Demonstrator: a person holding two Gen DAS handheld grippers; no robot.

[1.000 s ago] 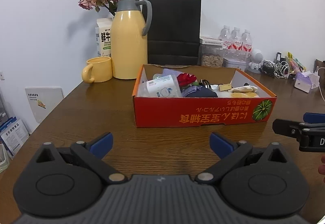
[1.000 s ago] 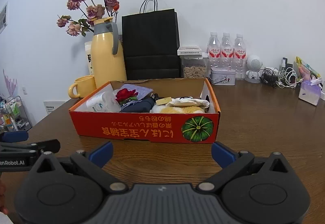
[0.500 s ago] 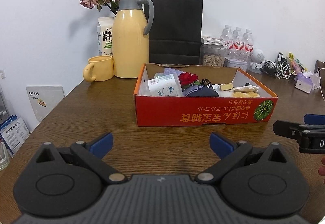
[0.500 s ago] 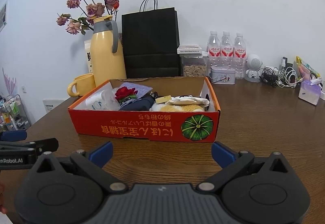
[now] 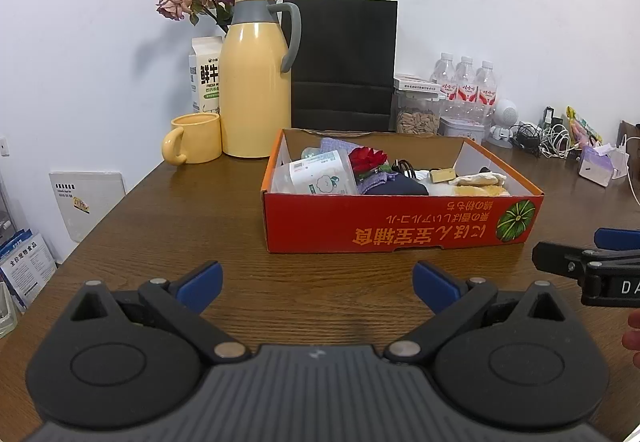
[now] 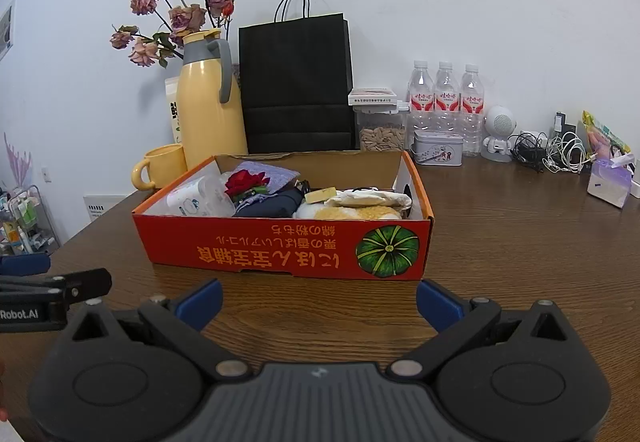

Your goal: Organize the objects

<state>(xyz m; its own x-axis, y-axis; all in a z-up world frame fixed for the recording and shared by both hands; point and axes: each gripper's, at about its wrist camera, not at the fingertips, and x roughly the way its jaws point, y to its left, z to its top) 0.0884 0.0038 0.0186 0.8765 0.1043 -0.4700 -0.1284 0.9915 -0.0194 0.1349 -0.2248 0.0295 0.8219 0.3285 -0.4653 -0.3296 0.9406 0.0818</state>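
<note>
An orange cardboard box [image 5: 400, 226] [image 6: 280, 246] with a pumpkin print stands on the wooden table. Inside lie a clear plastic jar [image 5: 320, 173] [image 6: 196, 197], a red flower [image 5: 367, 157] [image 6: 246, 181], a dark blue cloth [image 5: 394, 185] [image 6: 272, 205], a purple cloth [image 6: 268, 171] and yellowish-white items [image 5: 480, 181] [image 6: 360, 205]. My left gripper [image 5: 316, 282] hovers open in front of the box's left half, holding nothing. My right gripper [image 6: 318, 296] is open and empty before the box; its fingers [image 5: 576, 262] show at the left wrist view's right edge.
Behind the box stand a yellow thermos [image 5: 256, 89] with dried roses, a yellow mug [image 5: 196, 137], a milk carton [image 5: 204, 73], a black paper bag [image 5: 344, 61], a seed jar [image 6: 380, 129], a tin [image 6: 438, 147] and three water bottles [image 6: 446, 93]. Cables [image 6: 556, 153] and a tissue pack [image 6: 610, 181] lie at right.
Both grippers have drifted slightly, so the box sits a little differently in each view. Their jaws stay open and nothing was picked up.
</note>
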